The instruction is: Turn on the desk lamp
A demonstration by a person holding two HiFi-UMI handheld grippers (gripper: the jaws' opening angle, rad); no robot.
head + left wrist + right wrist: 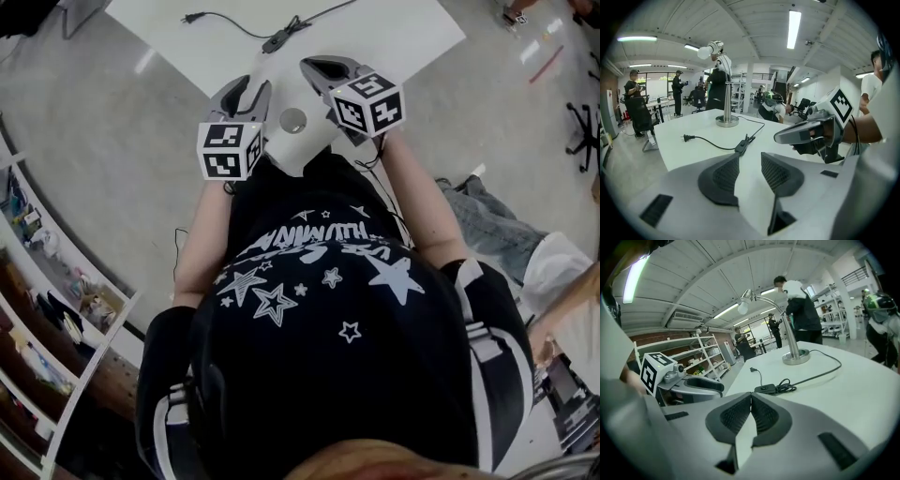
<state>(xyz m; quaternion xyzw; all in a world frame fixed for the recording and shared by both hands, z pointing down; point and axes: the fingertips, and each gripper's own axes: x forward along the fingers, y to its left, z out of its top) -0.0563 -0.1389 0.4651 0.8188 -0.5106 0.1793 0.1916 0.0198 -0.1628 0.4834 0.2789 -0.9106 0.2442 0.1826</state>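
A chrome desk lamp stands at the far side of the white table (403, 37), with its round base (727, 121) (796, 358) down and its curved neck ending in the lamp head (708, 49) (744, 303). Its black cable runs to an inline switch (277, 40) (743, 144) (765, 389) and ends in a loose plug (192, 17) (687, 137) (752, 369) lying on the table. My left gripper (251, 92) (750, 171) hovers open and empty at the near edge, pointing at the switch. Beside it my right gripper (323, 67) (751, 397) is shut on nothing.
Several people stand beyond the table, one right behind the lamp (717, 84). Office chairs (637, 119) and desks fill the room behind. Shelving (37, 309) runs along my left. Someone's leg in jeans (487, 220) is on the floor to my right.
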